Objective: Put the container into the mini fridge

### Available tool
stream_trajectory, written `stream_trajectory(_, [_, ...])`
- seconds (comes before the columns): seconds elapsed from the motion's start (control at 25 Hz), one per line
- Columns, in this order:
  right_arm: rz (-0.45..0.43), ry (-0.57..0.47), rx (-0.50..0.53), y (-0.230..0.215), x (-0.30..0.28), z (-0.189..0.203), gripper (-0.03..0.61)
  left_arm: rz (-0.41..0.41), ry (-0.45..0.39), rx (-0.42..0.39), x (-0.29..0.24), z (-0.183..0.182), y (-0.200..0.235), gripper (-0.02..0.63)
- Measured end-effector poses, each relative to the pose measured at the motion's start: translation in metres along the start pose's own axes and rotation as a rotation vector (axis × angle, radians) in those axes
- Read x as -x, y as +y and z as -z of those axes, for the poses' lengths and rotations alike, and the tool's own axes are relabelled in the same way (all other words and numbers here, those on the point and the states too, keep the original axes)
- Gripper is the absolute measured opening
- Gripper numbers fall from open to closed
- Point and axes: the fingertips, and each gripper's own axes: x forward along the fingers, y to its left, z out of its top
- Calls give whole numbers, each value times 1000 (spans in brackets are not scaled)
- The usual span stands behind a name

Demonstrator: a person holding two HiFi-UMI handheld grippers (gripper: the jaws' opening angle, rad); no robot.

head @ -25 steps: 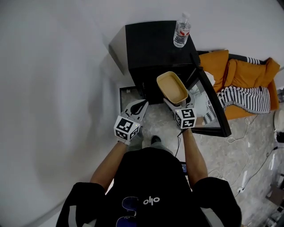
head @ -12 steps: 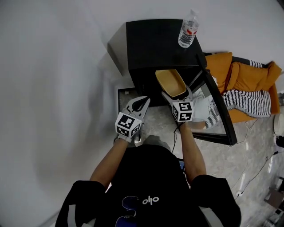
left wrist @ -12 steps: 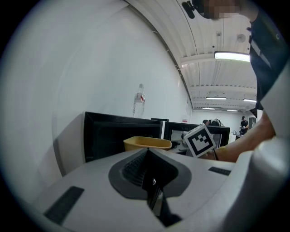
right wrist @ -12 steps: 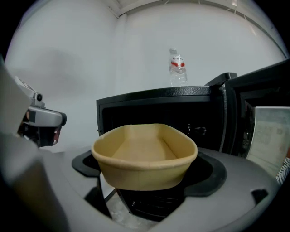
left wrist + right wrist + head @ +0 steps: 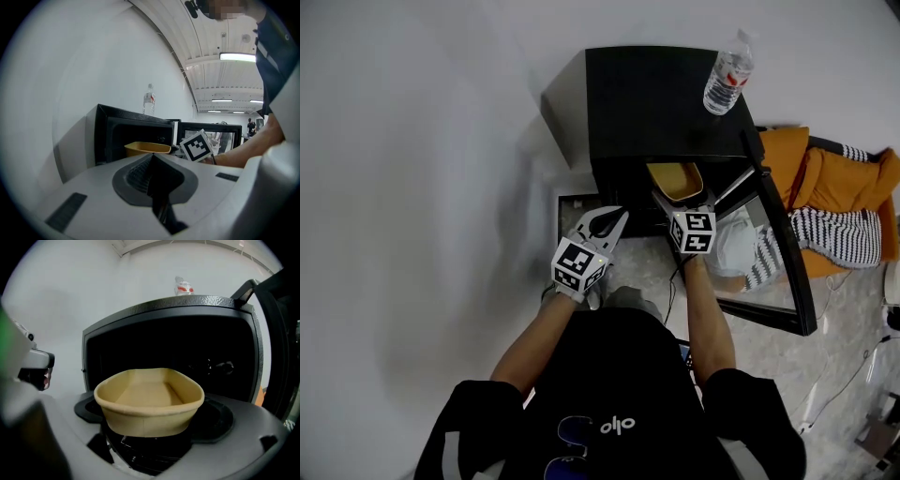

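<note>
A tan empty container (image 5: 675,180) is held level at the mouth of the black mini fridge (image 5: 661,98), its far half under the fridge's top edge. My right gripper (image 5: 683,202) is shut on the container's near end. In the right gripper view the container (image 5: 147,399) fills the middle, with the dark fridge cavity (image 5: 201,357) right behind it. The fridge door (image 5: 780,253) stands open to the right. My left gripper (image 5: 617,216) is shut and empty, left of the container, near the fridge's lower left corner. The left gripper view shows the container (image 5: 146,148) just past its jaws.
A water bottle (image 5: 728,75) stands on the fridge top at its right rear corner. Orange cushions (image 5: 853,183) and a striped cloth (image 5: 839,234) lie right of the door. A white wall runs along the left. Cables (image 5: 834,361) trail on the floor.
My right gripper has carried the container forward, from in front of the fridge to partly inside its opening. The left gripper has moved a little forward alongside.
</note>
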Motion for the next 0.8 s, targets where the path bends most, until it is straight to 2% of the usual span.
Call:
stream_trajectory(0.32, [41, 0, 4, -4, -35, -2, 551, -1, -11, -8, -8, 5, 27, 6])
stream_trajectory(0.8, [122, 10, -24, -10, -57, -1, 551, -10, -8, -6, -6, 9, 46, 6])
